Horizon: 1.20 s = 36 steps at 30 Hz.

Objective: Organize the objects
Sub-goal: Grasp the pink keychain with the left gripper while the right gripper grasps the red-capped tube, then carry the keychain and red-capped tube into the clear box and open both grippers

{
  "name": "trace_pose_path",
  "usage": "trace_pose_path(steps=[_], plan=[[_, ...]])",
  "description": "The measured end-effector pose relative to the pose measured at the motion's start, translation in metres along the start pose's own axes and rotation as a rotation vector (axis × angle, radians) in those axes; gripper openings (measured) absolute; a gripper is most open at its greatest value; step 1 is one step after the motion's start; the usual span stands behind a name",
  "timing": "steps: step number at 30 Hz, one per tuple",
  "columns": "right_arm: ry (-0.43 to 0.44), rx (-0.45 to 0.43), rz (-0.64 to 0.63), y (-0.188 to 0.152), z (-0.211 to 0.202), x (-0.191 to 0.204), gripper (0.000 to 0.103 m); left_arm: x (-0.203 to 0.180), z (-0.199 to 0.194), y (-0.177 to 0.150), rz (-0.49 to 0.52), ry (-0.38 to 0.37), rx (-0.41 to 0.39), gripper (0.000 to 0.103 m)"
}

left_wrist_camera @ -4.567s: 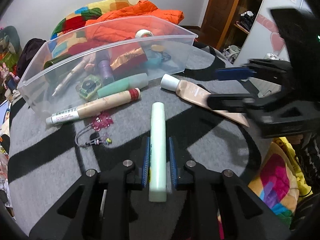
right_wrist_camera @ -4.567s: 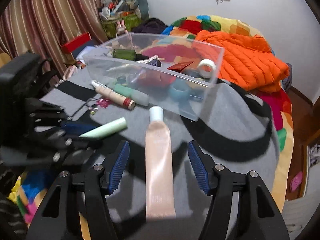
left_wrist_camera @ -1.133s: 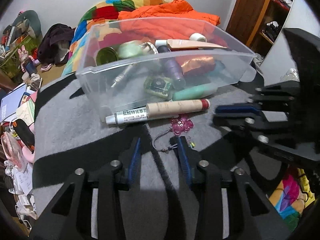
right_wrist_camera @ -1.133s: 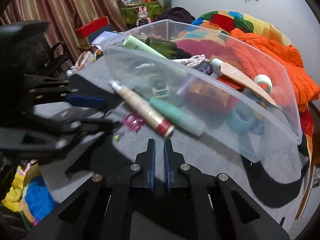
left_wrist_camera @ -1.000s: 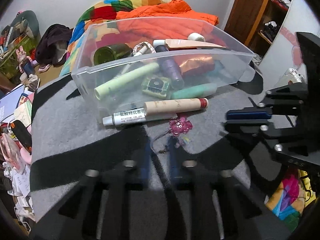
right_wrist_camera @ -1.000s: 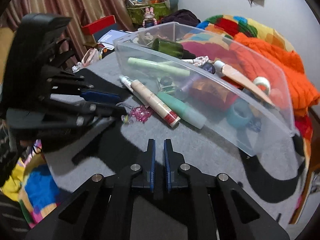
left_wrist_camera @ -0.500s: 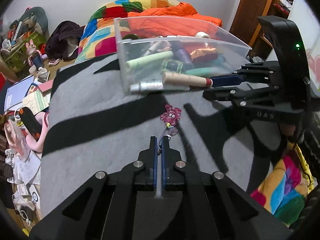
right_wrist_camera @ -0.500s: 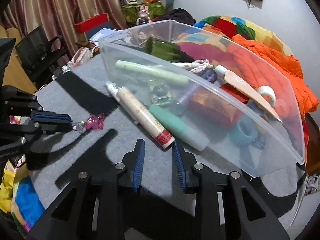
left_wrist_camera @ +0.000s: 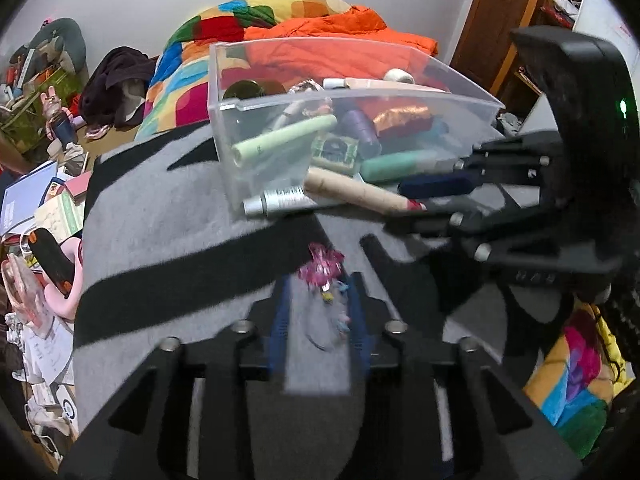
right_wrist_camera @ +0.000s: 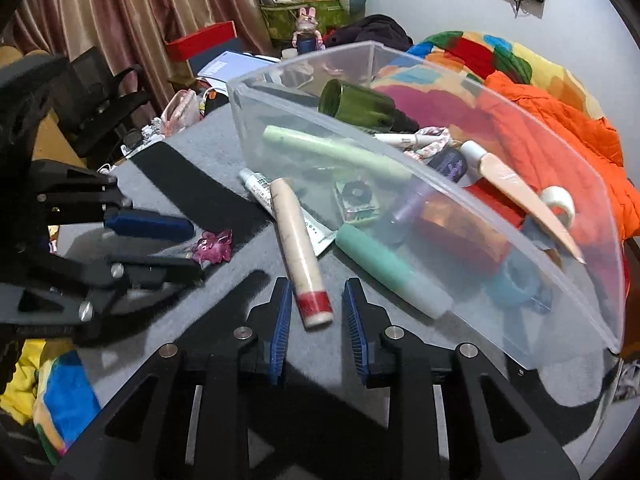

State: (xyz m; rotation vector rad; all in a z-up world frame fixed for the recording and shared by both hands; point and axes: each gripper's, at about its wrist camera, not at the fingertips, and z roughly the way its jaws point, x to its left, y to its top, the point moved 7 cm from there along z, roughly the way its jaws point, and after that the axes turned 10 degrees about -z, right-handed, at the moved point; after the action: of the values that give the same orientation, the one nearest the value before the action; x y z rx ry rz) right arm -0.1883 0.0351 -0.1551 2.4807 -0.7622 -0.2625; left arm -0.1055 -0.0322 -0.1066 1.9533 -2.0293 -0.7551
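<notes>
A clear plastic bin (left_wrist_camera: 256,104) (right_wrist_camera: 520,168) holds a pale green tube (left_wrist_camera: 284,140) (right_wrist_camera: 332,152), a peach tube (right_wrist_camera: 516,188), a green bottle and other items. A beige tube with a red band (left_wrist_camera: 356,192) (right_wrist_camera: 300,248) lies on the grey cloth in front of the bin. My right gripper (right_wrist_camera: 314,312) is open, its jaws on either side of that tube's red end. A pink charm on a cord (left_wrist_camera: 322,266) (right_wrist_camera: 212,246) lies on the cloth. My left gripper (left_wrist_camera: 318,312) is open around its cord.
A mint tube (right_wrist_camera: 392,276) and a white tube (right_wrist_camera: 260,188) lie by the bin wall. The grey and black striped cloth (left_wrist_camera: 160,216) covers the table. An orange jacket (left_wrist_camera: 340,36) and bright bedding lie behind. Clutter stands on the floor at left.
My left gripper has opened and sits around the charm's cord. My right gripper has opened wider and moved forward onto the beige tube's red end.
</notes>
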Motion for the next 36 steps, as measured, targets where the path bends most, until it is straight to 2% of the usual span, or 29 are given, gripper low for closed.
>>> trace_pose_path(steps=[3,4,6,9,12,16,19,24,27,31,33,36], plan=[[-0.004,-0.018,0.006,0.0,0.0,0.001,0.024,0.001,0.005,0.006,-0.007,0.002,-0.003,0.039],[0.002,-0.025,0.011,0.0,-0.001,0.001,0.018,0.0,0.007,0.007,-0.006,0.001,-0.005,0.039],[0.011,-0.028,0.017,-0.001,-0.003,0.001,0.016,-0.001,0.009,0.009,-0.006,-0.002,-0.011,0.038],[0.015,-0.041,0.019,-0.005,-0.009,0.004,0.014,-0.007,0.008,0.008,0.007,-0.014,-0.028,0.018],[0.007,-0.068,0.022,-0.008,-0.019,0.008,0.014,-0.01,0.006,0.006,0.023,0.018,-0.048,0.016],[0.017,-0.106,0.04,-0.01,-0.036,0.009,0.014,-0.011,-0.005,0.004,-0.009,-0.009,-0.063,0.003],[0.012,-0.142,0.049,-0.009,-0.052,0.007,0.014,-0.011,-0.019,0.007,-0.023,-0.021,-0.099,0.002],[-0.001,-0.217,0.088,-0.004,-0.082,-0.004,0.014,-0.012,-0.039,0.014,-0.021,-0.029,-0.15,0.002],[-0.022,-0.241,0.099,-0.003,-0.093,-0.01,0.014,-0.016,-0.035,0.012,0.003,-0.024,-0.117,0.004],[-0.058,-0.271,0.126,0.0,-0.107,-0.025,0.014,-0.017,-0.013,0.001,0.003,-0.005,-0.042,0.026],[-0.074,-0.278,0.143,0.001,-0.111,-0.033,0.014,-0.017,0.0,-0.005,0.005,-0.005,0.0,0.028],[-0.093,-0.279,0.171,0.002,-0.113,-0.045,0.014,-0.021,0.007,-0.005,0.028,0.027,-0.022,0.03]])
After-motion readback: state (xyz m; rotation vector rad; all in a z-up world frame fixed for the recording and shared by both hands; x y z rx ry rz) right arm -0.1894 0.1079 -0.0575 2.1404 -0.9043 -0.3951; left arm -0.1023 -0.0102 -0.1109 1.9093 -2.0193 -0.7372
